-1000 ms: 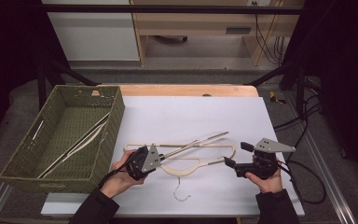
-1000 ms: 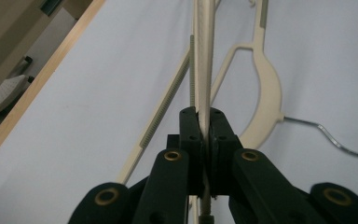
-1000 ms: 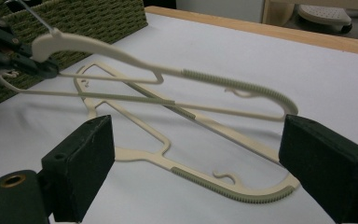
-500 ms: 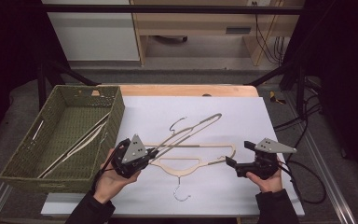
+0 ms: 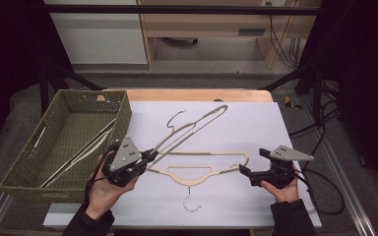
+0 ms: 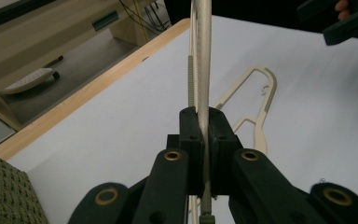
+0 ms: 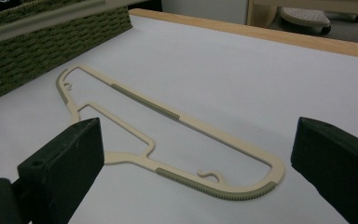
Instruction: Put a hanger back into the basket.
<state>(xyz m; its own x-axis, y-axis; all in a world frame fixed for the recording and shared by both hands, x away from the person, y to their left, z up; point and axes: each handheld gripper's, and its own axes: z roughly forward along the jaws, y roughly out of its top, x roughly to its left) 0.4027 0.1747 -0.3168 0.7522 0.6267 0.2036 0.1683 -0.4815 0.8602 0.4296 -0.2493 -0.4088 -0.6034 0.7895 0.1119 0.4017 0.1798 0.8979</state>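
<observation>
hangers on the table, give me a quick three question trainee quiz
1. True or false: the left gripper is shut on the raised hanger.
2. Where does the second hanger lie? A) in the basket B) flat on the white table top C) in the right gripper
3. How do the right gripper jaws stand?

Key: 1 true. 2 B. 3 open, nothing between them.

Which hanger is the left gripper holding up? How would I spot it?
Look at the white table, just right of the green basket. The left gripper pinches one cream hanger that slants up off the table, hook in the air. The other hanger lies flat.
</observation>
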